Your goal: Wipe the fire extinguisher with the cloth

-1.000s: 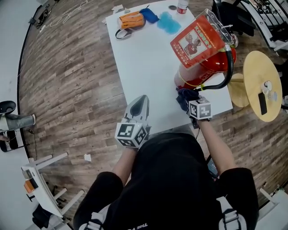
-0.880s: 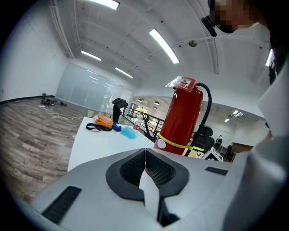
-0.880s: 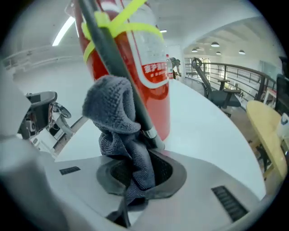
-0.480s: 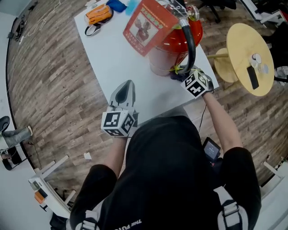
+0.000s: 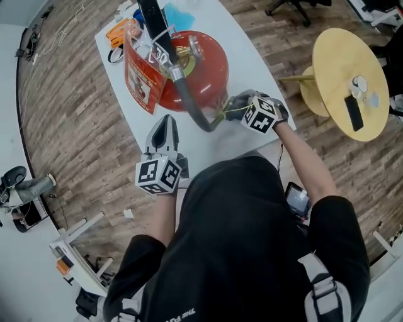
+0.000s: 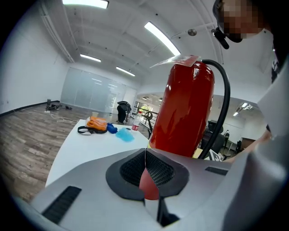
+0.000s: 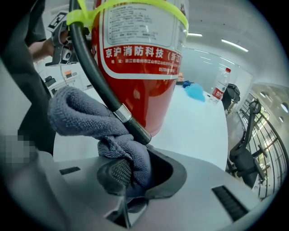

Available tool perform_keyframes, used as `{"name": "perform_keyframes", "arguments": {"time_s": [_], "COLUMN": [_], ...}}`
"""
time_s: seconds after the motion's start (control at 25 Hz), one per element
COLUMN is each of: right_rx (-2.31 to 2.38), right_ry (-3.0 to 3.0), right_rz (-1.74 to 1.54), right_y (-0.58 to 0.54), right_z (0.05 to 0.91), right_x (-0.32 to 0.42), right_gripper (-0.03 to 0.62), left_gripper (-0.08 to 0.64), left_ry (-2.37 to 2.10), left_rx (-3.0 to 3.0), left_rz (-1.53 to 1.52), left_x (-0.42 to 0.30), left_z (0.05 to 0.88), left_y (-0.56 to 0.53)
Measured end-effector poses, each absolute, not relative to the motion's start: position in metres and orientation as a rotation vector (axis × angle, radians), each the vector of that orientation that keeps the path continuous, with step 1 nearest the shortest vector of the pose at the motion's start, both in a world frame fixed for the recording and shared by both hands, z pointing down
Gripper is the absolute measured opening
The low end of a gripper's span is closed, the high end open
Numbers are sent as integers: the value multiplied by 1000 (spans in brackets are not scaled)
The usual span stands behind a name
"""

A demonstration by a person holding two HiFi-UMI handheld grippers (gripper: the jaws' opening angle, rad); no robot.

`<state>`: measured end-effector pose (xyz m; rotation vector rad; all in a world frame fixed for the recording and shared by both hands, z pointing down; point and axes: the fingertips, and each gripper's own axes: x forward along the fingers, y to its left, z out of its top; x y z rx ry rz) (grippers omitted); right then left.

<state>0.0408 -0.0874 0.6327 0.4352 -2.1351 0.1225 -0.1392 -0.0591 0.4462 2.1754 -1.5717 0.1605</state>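
Right gripper view: the right tool [image 7: 131, 173] is clamped on a grey, nubby terry cloth [image 7: 90, 119], which is bunched up against the black rubber hose [image 7: 97, 76] of the fire extinguisher [image 7: 144, 67]. That's a glossy red cylinder standing upright on the white table [image 7: 194, 126], with a yellow zip tie [image 7: 135, 5] round it. The left tool [image 6: 145, 167] is pinched closed and empty, near it.

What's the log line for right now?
right gripper: shut on cloth | cloth: against hose | left gripper: shut, empty | fire extinguisher: upright
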Motion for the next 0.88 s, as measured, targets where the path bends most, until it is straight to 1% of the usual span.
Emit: {"name": "perform_keyframes", "arguments": {"time_s": [0.2,0.4,0.52,0.6,0.72,0.88], "right_rx": [259,125,203,257,271,434], "right_ry": [-2169,-2111,-2109,-2151,-2267,-2513], "right_rz": [79,-145,-198,-174,-203,-199], "right_y": [-99,-119,-170,-191,-191,-196], "right_z": [631,637,631,615,582,500], "right_x": [36,43,44,40,14,-11], "right_gripper": [62,61,61,61,61,61], "left_gripper": [21,22,21,21,21,21], "left_ry": [-1650,-1727,-1775,-1786,-1797,-1818], "left_rx": [2122,2071,2054,2042,2023,2027], "left_rz": [178,193,172,174,178,159], "left_x": [-137,-134,-135,-129,-121,-122], "left_z": [440,442,437,439,442,433], "left_y": [-68,-71,-76,-74,-74,-76]}}
